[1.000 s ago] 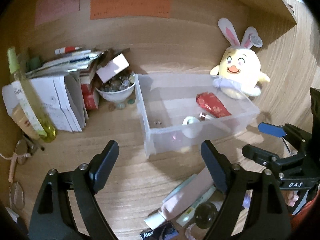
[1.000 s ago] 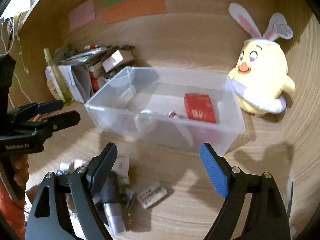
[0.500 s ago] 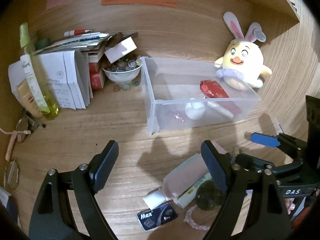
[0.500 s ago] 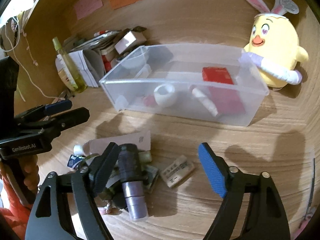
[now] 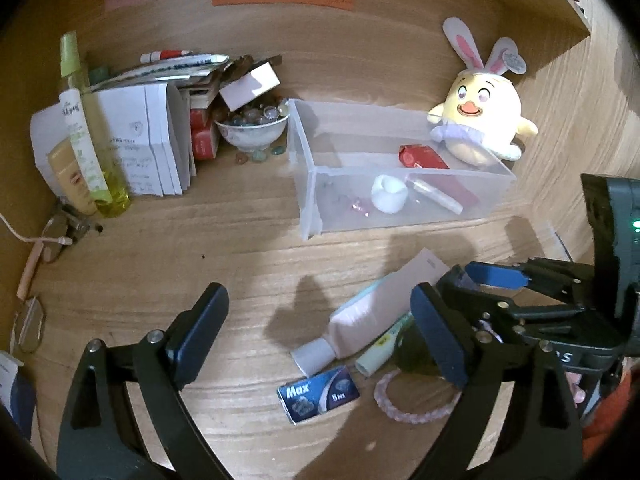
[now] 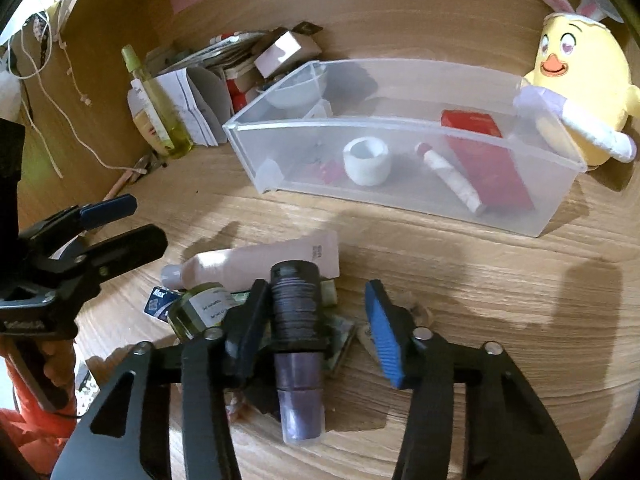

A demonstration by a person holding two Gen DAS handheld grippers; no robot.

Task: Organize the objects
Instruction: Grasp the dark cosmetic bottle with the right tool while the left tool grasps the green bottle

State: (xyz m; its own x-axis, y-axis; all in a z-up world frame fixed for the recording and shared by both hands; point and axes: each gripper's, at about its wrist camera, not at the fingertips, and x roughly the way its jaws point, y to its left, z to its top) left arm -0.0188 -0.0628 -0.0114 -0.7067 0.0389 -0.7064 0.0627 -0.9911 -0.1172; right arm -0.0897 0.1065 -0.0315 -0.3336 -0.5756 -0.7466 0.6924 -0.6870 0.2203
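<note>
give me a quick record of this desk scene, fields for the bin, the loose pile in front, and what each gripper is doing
bin: clear plastic bin holds a red packet, a white roll and a small tube
loose pile: pink tube, dark purple bottle, blue Max box, pink bead bracelet
left gripper: open, over bare desk beside the pile
right gripper: jaws have just been closing, bottle between them, blue pad not yet touching
behind bin: yellow bunny plush

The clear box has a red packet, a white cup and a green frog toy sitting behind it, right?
Not quite. Behind the clear box sits a yellow chick toy with bunny ears, not a green frog. The left wrist view shows it. The red packet and white cup are inside.
</note>
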